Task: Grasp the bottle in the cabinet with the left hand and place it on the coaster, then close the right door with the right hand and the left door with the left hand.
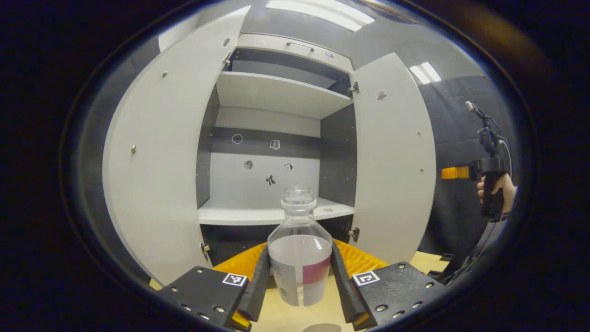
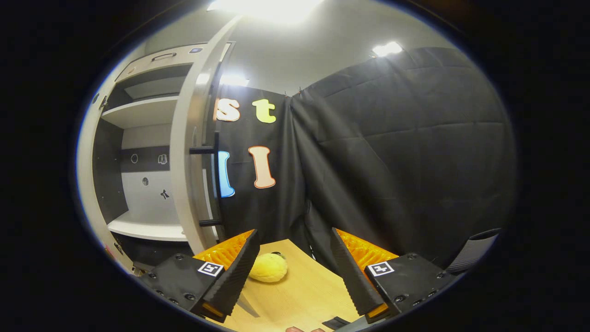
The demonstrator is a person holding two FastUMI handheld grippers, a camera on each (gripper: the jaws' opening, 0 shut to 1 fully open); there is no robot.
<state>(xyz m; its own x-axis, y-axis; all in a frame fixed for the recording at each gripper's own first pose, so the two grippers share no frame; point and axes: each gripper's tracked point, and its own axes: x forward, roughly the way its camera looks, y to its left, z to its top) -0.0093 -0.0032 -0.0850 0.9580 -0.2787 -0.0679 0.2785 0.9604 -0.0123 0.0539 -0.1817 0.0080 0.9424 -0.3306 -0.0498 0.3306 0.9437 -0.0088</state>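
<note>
While cabinet doors gape, bottle [image 1: 300, 258] pinched inside left gripper [image 1: 299, 276] — upright

Recording booth, black cloth wall [image 2: 392, 152], cabinet [image 1: 276, 92]

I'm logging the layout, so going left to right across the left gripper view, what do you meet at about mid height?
Left door → cabinet interior with its lower shelf → bottle held between the left gripper's jaws → right door → the right gripper held by a hand.
</note>
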